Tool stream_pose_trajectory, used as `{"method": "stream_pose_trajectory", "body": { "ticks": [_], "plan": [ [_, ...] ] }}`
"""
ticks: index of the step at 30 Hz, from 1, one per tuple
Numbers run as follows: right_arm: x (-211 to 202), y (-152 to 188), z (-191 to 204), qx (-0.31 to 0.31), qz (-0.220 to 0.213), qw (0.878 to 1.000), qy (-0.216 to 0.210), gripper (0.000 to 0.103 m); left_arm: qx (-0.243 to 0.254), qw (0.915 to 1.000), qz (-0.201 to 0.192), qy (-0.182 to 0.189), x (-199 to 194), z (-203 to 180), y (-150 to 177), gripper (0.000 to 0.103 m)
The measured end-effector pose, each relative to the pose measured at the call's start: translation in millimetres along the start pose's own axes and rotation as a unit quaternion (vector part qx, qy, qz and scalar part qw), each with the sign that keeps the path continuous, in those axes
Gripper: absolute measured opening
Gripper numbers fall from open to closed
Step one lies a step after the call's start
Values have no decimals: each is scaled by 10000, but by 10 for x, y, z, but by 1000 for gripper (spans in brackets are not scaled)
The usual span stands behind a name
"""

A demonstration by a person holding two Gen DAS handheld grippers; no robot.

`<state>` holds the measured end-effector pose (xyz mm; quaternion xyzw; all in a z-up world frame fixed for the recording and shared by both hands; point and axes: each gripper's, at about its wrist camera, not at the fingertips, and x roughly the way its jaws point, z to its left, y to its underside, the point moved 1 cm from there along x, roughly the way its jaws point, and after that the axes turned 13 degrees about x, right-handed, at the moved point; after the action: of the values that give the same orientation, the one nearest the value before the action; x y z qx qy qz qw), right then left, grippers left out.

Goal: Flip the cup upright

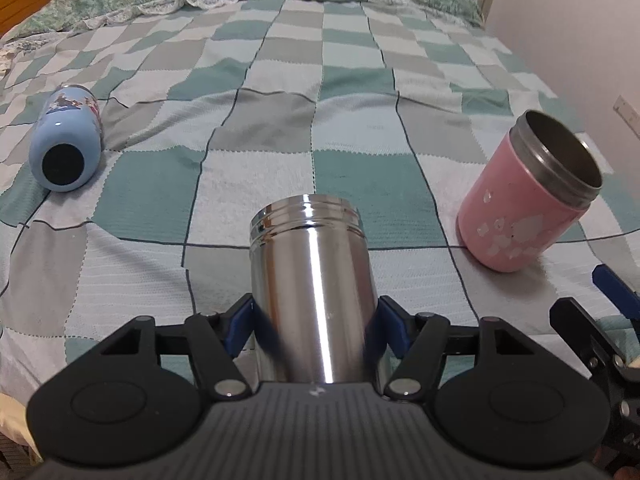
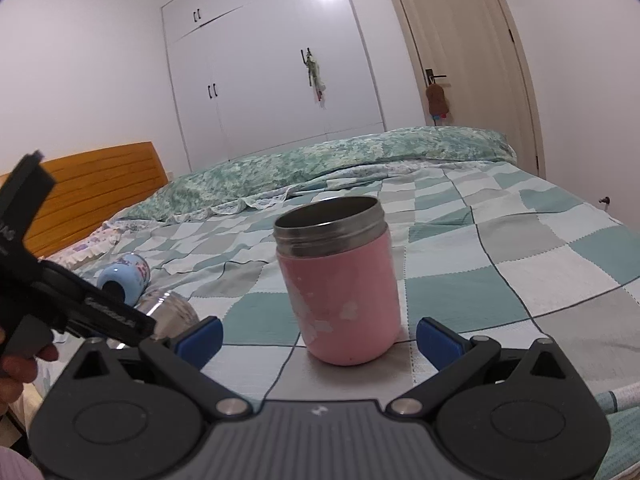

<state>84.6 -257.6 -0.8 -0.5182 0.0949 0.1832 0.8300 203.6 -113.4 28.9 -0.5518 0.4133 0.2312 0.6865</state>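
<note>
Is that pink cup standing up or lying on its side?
Upright. The pink cup rests on its base on the checkered blanket, its open metal rim facing up. The right gripper sits open in front of it.

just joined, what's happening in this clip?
A person is working on a bed with a checked blanket, holding one claw in each hand. The left claw is shut on a steel cup, which lies along the claw's fingers with its threaded mouth pointing away. The right claw is open, apart from the pink cup, which already stands upright with its mouth up. A blue bottle lies on its side on the blanket, untouched.
</note>
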Motion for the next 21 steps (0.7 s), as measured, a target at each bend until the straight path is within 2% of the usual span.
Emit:
{"method": "stream_pose_trajectory", "body": {
  "ticks": [7, 16, 21],
  "plan": [
    [-21, 21, -9, -8, -51, 10000, 43, 103, -92, 9986, -522, -40, -165, 26, 100, 66],
    [-41, 49, 8, -64, -99, 9999, 111, 103, -165, 9891, -1461, -31, -429, 46, 415, 66],
    [-39, 56, 26, -112, -124, 9998, 136, 103, 7, 9855, -1687, -175, -511, -1, 510, 66]
  ]
}}
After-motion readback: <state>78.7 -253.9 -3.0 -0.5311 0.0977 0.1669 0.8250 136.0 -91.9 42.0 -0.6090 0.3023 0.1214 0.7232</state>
